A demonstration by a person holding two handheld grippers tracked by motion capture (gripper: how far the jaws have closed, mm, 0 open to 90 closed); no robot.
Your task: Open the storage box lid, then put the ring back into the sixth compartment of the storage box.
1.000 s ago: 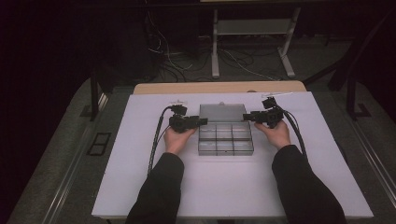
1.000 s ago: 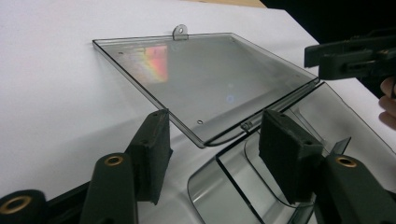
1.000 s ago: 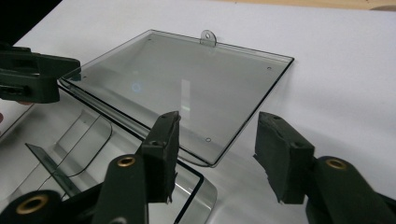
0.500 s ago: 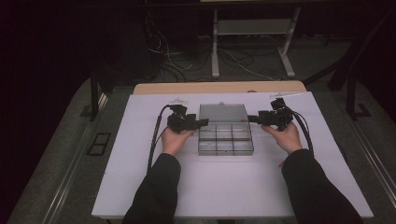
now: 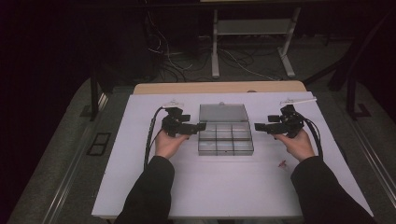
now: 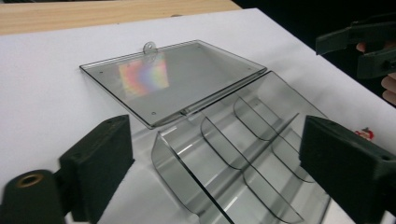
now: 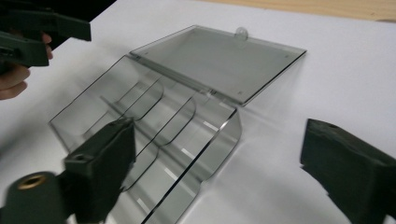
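Six compartments, in two rows of three, divide the clear plastic organizer box [image 5: 225, 138] that lies at the middle of the white table sheet [image 5: 140, 186]. Its hinged lid [image 5: 223, 112] is folded fully back and rests flat on the sheet on the far side of the tray. In my left gripper view the lid [image 6: 173, 77] carries a rainbow reflection and a small round tab at its far edge; the curved partitions of the tray [image 6: 243, 163] run below it, and I can see nothing inside them. In my right gripper view the same box [image 7: 163, 130] lies between and beyond my jaws, the lid [image 7: 219, 58] again flat behind it.

My left gripper [image 5: 195, 127] hovers just beside the left wall of the box, jaws pointing toward it. These jaws have just been opening; they stand wide apart and grasp nothing, the box lying beyond them untouched. My right gripper [image 5: 261, 126] is held to the right of the box, a little apart from it, pointing inward. Its jaws have likewise just been opening and are released, with nothing pressed between the pads.

A small red object [image 5: 281, 163] lies on the sheet near my right hand [image 5: 295, 144]. Beyond the sheet, a strip of the wooden tabletop [image 5: 219, 87] shows.
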